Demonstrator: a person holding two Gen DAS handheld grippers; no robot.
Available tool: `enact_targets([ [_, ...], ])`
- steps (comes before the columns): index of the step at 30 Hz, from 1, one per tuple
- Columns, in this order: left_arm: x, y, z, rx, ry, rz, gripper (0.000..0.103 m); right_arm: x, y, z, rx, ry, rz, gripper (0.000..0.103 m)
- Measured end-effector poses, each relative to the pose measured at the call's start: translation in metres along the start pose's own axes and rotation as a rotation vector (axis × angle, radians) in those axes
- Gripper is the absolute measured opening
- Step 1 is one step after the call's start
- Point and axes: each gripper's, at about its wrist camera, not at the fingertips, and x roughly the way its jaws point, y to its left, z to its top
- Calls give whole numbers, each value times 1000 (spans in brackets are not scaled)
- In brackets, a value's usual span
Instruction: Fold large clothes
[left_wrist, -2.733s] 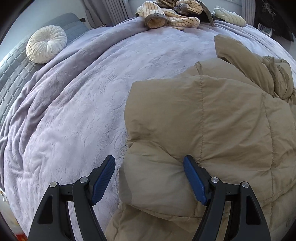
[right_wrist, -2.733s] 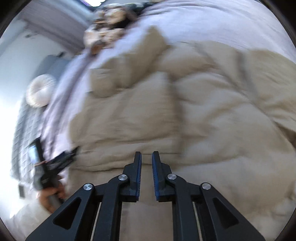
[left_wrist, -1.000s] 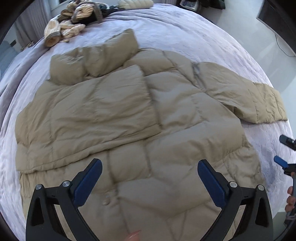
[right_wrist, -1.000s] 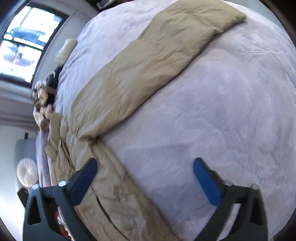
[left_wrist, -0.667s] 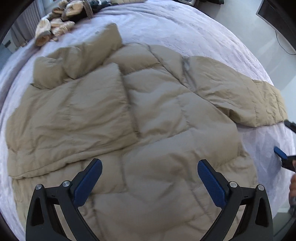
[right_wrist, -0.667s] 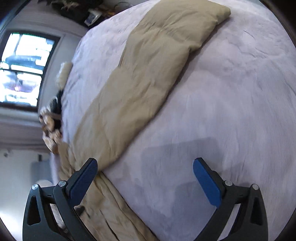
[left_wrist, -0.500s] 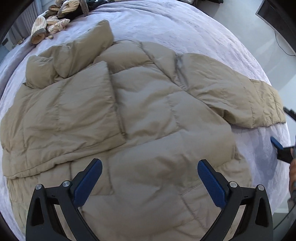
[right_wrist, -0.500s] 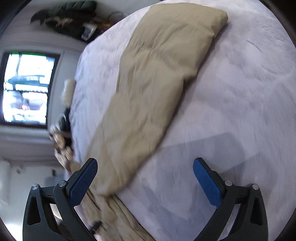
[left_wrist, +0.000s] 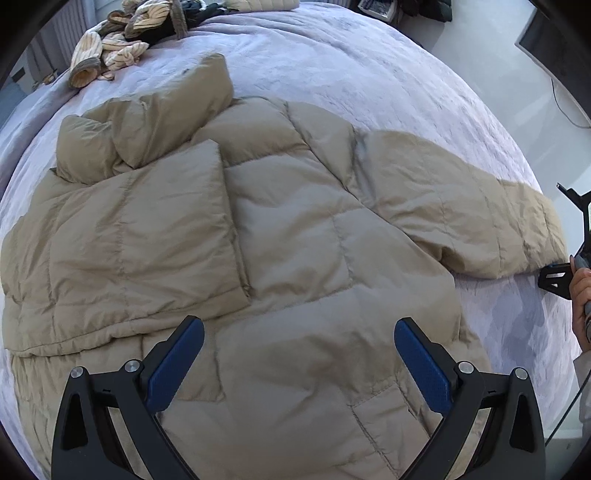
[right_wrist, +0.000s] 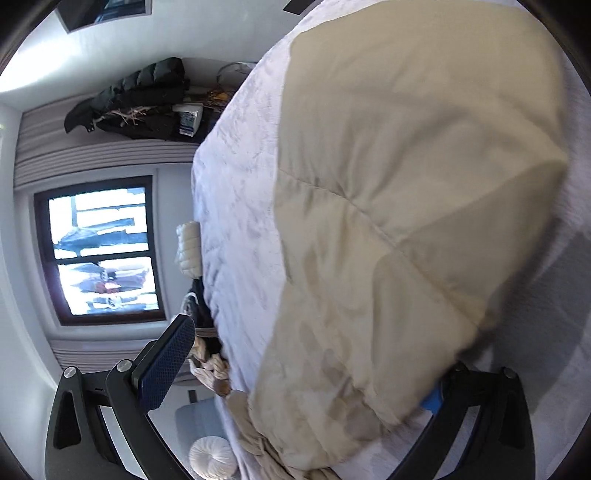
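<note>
Left wrist view: the left gripper (left_wrist: 298, 354) hangs spread wide above a tan puffer jacket (left_wrist: 295, 266) on the bed (left_wrist: 369, 74); the right gripper (right_wrist: 306, 365), gaping, straddles its sleeve (right_wrist: 388, 221).

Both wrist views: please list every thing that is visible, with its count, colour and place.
Puffer jacket: one, tan, spread on the bed, one sleeve folded across its front, the other sleeve stretched toward the bed's edge.
Bed cover: one, lilac, under the jacket.
Striped clothes: a pile, cream and brown, far end of the bed.
Round cushion: one, white, beside the bed.
Window: one, dark frame, on the wall.
Dark coat: one, black, beyond the bed.
Left gripper: black, blue pads, open above the jacket's hem.
Right gripper: black, blue pads, open around the sleeve's cuff.
</note>
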Motion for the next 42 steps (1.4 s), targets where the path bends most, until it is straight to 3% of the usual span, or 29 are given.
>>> enact_targets([
  [3,-4,8,2,-13,-16,6,103,5,2,-2,-1,13,-10,99],
  [4,-5,11,3,-20,-20,8,103,8,7,3,-1,20,-19,92],
  [5,-6,15,3,-28,-25,9,103,11,9,4,-1,29,-32,72],
  [6,-7,18,3,-36,-29,10,103,14,10,4,-3,42,-45,63],
  [8,-10,26,4,-55,-40,13,103,19,16,1,-22,48,-53,20],
  [10,-14,34,2,-67,-48,16,103,21,27,-2,-54,40,-36,10],
  [17,-29,65,-3,-105,-79,27,103,43,103,-49,-338,105,-13,9],
  [22,-41,94,-5,-151,-102,49,103,79,170,-124,-644,194,-39,9],
  [28,-57,130,-12,-204,-136,86,103,124,217,-228,-937,288,-75,9],
  [33,-62,164,-24,-269,-136,109,103,156,215,-315,-1131,384,-135,9],
  [38,-65,190,-38,-303,-136,133,103,189,187,-384,-1278,477,-240,9],
  [42,-61,208,-47,-340,-131,137,103,210,158,-400,-1222,546,-306,9],
])
